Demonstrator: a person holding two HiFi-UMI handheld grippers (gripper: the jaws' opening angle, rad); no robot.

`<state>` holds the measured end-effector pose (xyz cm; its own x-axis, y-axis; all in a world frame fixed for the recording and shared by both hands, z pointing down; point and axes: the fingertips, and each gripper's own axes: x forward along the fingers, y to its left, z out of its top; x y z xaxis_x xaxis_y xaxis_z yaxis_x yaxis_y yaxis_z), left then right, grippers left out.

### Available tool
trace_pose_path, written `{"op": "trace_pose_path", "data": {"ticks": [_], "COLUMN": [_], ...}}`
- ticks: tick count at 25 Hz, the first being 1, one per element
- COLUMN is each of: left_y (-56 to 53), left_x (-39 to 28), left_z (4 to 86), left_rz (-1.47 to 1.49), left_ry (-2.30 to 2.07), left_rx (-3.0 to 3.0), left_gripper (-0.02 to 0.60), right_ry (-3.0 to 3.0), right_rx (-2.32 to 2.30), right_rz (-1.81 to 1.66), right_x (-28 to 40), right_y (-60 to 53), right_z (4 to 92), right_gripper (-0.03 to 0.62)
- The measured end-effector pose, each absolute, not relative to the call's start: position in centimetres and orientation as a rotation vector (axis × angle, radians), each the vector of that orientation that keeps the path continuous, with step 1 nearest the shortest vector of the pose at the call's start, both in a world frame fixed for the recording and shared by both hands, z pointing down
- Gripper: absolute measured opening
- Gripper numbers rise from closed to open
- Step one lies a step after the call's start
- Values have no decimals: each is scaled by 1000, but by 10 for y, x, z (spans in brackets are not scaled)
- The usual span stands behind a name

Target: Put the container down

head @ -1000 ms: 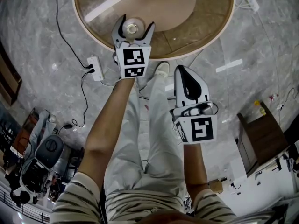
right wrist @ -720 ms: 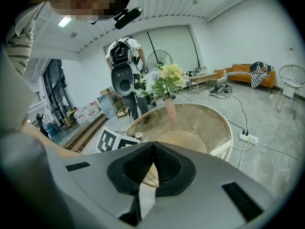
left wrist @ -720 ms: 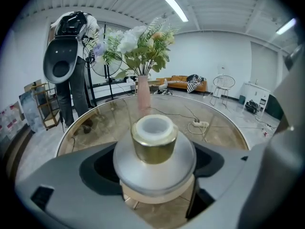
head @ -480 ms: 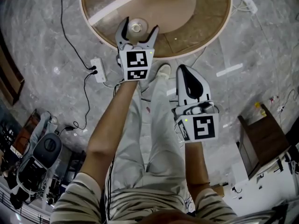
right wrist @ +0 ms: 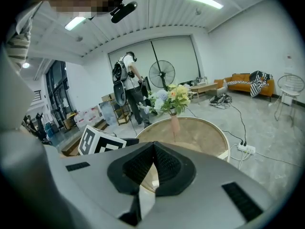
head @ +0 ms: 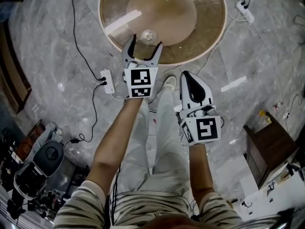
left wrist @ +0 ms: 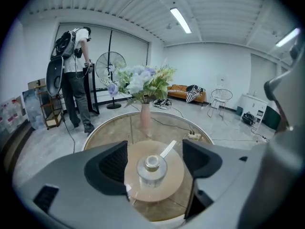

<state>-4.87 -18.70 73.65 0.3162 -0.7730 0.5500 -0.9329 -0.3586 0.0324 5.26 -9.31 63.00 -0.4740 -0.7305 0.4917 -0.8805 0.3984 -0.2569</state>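
Observation:
The container (head: 148, 36), a small clear jar with a round lid, stands upright on the round glass table (head: 209, 46) near its front edge. My left gripper (head: 146, 43) is just behind it. Its jaws are wide and closing a little, and they touch nothing. In the left gripper view the container (left wrist: 152, 170) sits on a tan disc, just beyond the two dark pads (left wrist: 112, 162). My right gripper (head: 187, 75) hangs over the floor beside the person's legs, shut and empty, with its pads (right wrist: 153, 163) pressed together.
A pink vase of flowers (left wrist: 144, 118) stands at the table's middle. Power strips (head: 109, 80) and cables lie on the marble floor. A person with a backpack (left wrist: 74, 61) stands by a fan (left wrist: 108, 68). A dark cabinet (head: 267, 142) is at right and gear (head: 38, 166) at left.
My left gripper has drawn back off the container, which was between the jaws before and now stands free at their tips on the table. The right gripper has hardly moved.

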Motion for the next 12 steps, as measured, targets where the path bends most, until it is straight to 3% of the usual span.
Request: {"op": "trace_pose_path", "data": {"ticks": [12], "left_y": [-133], "left_x": [-53], "left_z": [597], "left_rz": [453], "left_ry": [-1433], "left_rx": [2324], "left_gripper": [251], "right_ry": [-2405], "right_rx": [1506], "right_rz": [666], "right_x": [36], "right_y": [-75], "right_z": [533], "right_gripper": [8]}}
